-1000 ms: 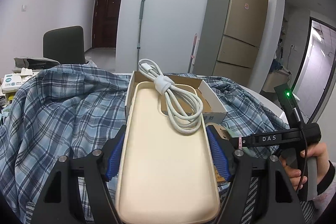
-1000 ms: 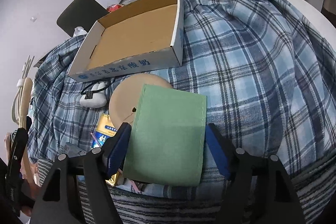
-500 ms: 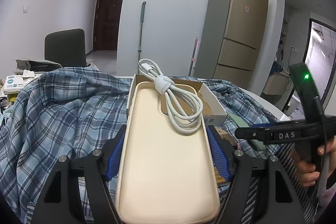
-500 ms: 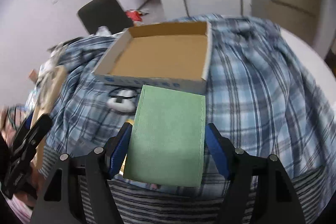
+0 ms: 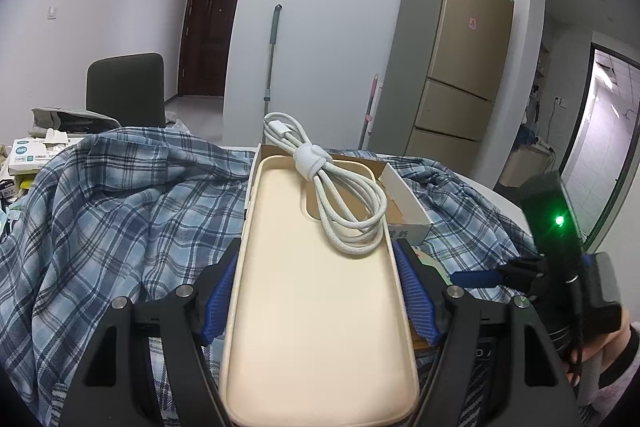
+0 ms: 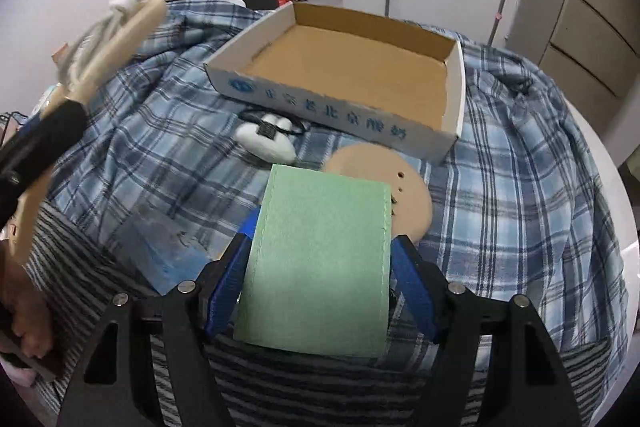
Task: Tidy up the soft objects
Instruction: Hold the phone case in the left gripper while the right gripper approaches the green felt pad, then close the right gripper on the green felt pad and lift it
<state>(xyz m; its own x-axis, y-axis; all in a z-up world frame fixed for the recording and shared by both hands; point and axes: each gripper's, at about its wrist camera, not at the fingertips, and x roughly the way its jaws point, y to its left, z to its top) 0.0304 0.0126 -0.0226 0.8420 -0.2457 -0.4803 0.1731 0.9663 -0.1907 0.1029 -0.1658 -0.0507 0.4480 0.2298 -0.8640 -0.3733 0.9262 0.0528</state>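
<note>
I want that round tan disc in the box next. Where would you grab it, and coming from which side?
Take the round tan disc at its right-hand edge, coming from the right and low. It lies flat on the plaid shirt, so only the rim offers a pinch. The green pad in the right gripper covers its near-left part, and the cardboard box crowds the far edge.

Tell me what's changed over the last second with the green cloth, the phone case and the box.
The right gripper has carried the green cloth up toward the cardboard box, which now faces it squarely. The left gripper rose slightly. Unchanged: the cream phone case stays clamped, white cable on top; the box is empty.
</note>
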